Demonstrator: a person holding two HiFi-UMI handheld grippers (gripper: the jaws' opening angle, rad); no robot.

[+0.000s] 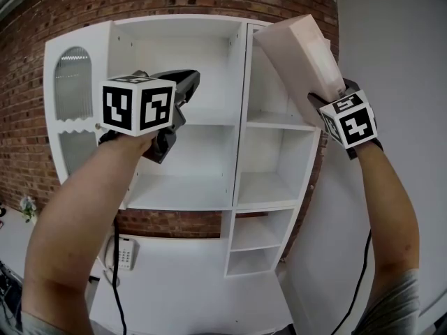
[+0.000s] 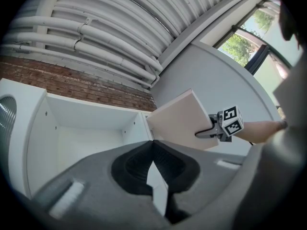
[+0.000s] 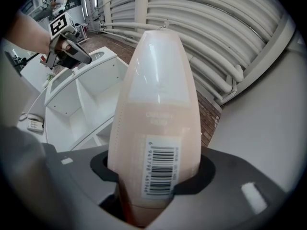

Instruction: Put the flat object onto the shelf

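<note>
The flat object is a pale pink box (image 1: 299,47) with a barcode label (image 3: 160,169). My right gripper (image 1: 328,98) is shut on its lower end and holds it tilted up by the top right corner of the white shelf unit (image 1: 241,124). In the right gripper view the box (image 3: 158,104) stands up between the two jaws of that gripper (image 3: 156,174). My left gripper (image 1: 187,87) hovers in front of the wide upper left compartment, shut with nothing in it. From the left gripper view (image 2: 153,145) I see the box (image 2: 184,121) and the right gripper (image 2: 216,127) beyond it.
The shelf unit stands against a brick wall (image 1: 28,117); a grey wall (image 1: 391,47) adjoins at the right. It has a wide left bay and narrow right compartments (image 1: 279,152). An arched panel (image 1: 71,82) hangs at its left, a white telephone (image 1: 126,252) below.
</note>
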